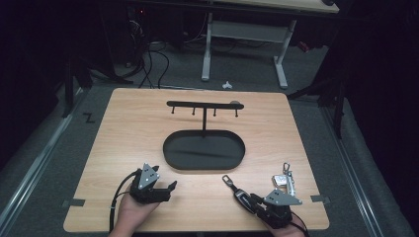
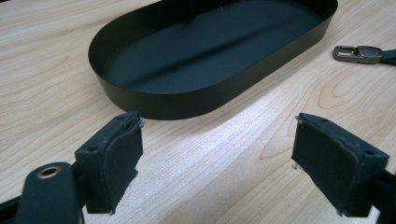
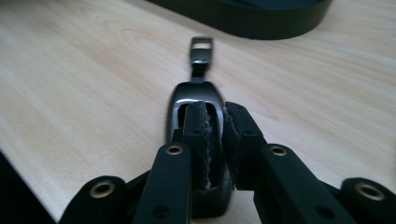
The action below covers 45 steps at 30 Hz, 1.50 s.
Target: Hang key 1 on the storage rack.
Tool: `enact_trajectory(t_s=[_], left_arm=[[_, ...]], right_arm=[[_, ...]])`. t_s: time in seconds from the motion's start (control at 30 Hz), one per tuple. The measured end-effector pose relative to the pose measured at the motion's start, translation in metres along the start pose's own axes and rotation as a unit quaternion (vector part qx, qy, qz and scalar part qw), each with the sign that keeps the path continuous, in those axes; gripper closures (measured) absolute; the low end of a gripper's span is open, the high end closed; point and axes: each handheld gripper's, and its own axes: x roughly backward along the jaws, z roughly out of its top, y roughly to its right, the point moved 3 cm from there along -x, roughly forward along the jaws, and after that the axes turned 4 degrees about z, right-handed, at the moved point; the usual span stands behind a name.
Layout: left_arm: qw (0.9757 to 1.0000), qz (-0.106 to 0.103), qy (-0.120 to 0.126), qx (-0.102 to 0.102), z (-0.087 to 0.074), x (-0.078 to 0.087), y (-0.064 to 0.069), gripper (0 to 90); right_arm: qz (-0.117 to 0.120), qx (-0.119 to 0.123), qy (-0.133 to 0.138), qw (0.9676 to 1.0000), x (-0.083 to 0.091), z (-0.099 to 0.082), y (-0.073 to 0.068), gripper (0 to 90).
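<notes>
A black car key fob [image 1: 243,196] with a strap and a metal clasp [image 1: 228,180] lies flat on the wooden table near the front edge. My right gripper [image 1: 252,200] sits right over the fob's near end. In the right gripper view its pads stand a narrow slit apart above the fob [image 3: 194,95], and the clasp [image 3: 201,46] points away toward the tray. My left gripper [image 1: 165,180] rests at the front left, open wide. Bare wood lies between its pads [image 2: 116,163] in the left gripper view.
A black oval tray [image 1: 170,158] sits mid-table with a hook stand [image 1: 204,104] rising from its back; its wall [image 2: 154,100] is just ahead of the left gripper [image 2: 217,140]. A silver carabiner keyring [image 1: 284,180] lies at the right front, beside the right gripper [image 3: 212,109].
</notes>
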Motion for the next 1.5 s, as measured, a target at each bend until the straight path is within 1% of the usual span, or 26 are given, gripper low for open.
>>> enact_trajectory(t_s=[0.13,0.2,0.23,0.27,0.3,0.37,0.43,0.47,0.5,0.53,0.6,0.7,0.8,0.9,0.93,0.97,1.03,1.17,1.23,1.27,1.37,1.4,1.43,1.47,1.5], left_arm=[[1.0000,0.004,-0.002,-0.008,0.000,-0.001,0.000,16.5],[0.9999,0.004,-0.003,-0.010,0.001,-0.001,0.000,16.3],[0.9999,0.004,-0.004,-0.011,0.001,-0.001,0.000,16.3],[0.9999,0.004,-0.004,-0.011,0.001,-0.001,0.000,16.3],[0.9999,0.001,-0.006,-0.012,0.001,-0.002,0.001,16.4],[0.9999,-0.001,-0.008,-0.013,0.001,-0.002,0.001,17.1],[0.9998,-0.001,-0.011,-0.017,0.001,-0.002,0.001,17.4],[0.9998,-0.001,-0.012,-0.017,0.001,-0.002,0.002,17.3],[0.9998,0.000,-0.012,-0.018,0.001,-0.002,0.002,17.3],[0.9998,0.006,-0.006,-0.020,0.001,0.000,0.002,16.9],[0.9998,0.006,-0.001,-0.018,0.001,0.001,0.002,16.5],[0.9999,0.004,0.001,-0.015,0.000,0.002,0.001,16.4],[0.9999,0.001,0.002,-0.013,-0.001,0.002,0.000,16.2],[0.9999,0.002,0.005,-0.016,-0.001,0.002,0.000,16.2],[0.9999,0.002,0.005,-0.016,-0.001,0.002,0.000,16.2],[0.9998,0.002,0.006,-0.016,-0.001,0.003,0.000,16.2],[0.9998,-0.001,0.007,-0.018,-0.001,0.002,0.000,16.2],[0.9998,-0.003,0.005,-0.021,-0.002,0.001,0.000,16.2],[0.9997,-0.004,0.005,-0.021,-0.002,0.001,0.000,16.1],[0.9997,-0.004,0.005,-0.021,-0.002,0.001,0.000,16.1],[0.9997,-0.005,0.006,-0.022,-0.002,0.001,0.001,16.2],[0.9997,-0.005,0.005,-0.022,-0.002,0.001,0.001,16.2],[0.9997,-0.006,0.004,-0.023,-0.002,0.001,0.001,16.2],[0.9997,-0.007,0.002,-0.023,-0.002,0.000,0.002,16.2],[0.9997,-0.007,0.002,-0.024,-0.002,0.000,0.002,16.2]], right_arm=[[-0.020,-0.022,0.011,0.9995,0.004,0.001,0.013,76.0],[-0.034,-0.035,0.008,0.9988,0.004,0.000,0.019,75.5],[-0.041,-0.038,0.008,0.9984,0.004,0.000,0.022,74.9],[-0.041,-0.038,0.008,0.9984,0.004,0.000,0.022,74.9],[-0.052,-0.037,0.005,0.9979,0.004,0.000,0.026,73.7],[-0.054,-0.042,0.003,0.9976,0.003,0.000,0.028,73.1],[-0.059,-0.055,-0.007,0.9967,0.001,0.000,0.033,71.3],[-0.060,-0.059,-0.013,0.9963,0.000,0.001,0.034,70.4],[-0.060,-0.059,-0.013,0.9963,0.000,0.001,0.034,70.4],[-0.069,-0.063,-0.022,0.9954,-0.001,0.002,0.038,69.7],[-0.072,-0.071,-0.030,0.9944,-0.002,0.003,0.041,69.8],[-0.079,-0.071,-0.047,0.9932,-0.005,0.006,0.045,67.4],[-0.082,-0.071,-0.072,0.9914,-0.008,0.011,0.047,66.0],[-0.075,-0.079,-0.091,0.9899,-0.009,0.019,0.049,63.4],[-0.075,-0.079,-0.091,0.9899,-0.009,0.019,0.049,63.4],[-0.071,-0.072,-0.106,0.9892,-0.010,0.024,0.049,60.1],[-0.068,-0.063,-0.121,0.9883,-0.011,0.027,0.048,57.6],[-0.071,-0.037,-0.167,0.9828,-0.016,0.033,0.043,53.9],[-0.070,-0.034,-0.183,0.9801,-0.016,0.037,0.043,51.8],[-0.070,-0.034,-0.183,0.9801,-0.016,0.037,0.043,51.8],[-0.064,-0.041,-0.210,0.9747,-0.016,0.043,0.043,49.9],[-0.064,-0.039,-0.217,0.9732,-0.016,0.044,0.044,49.1],[-0.061,-0.037,-0.233,0.9698,-0.017,0.046,0.045,47.5],[-0.061,-0.032,-0.239,0.9685,-0.017,0.047,0.046,47.1],[-0.062,-0.035,-0.246,0.9667,-0.017,0.047,0.046,46.5]])
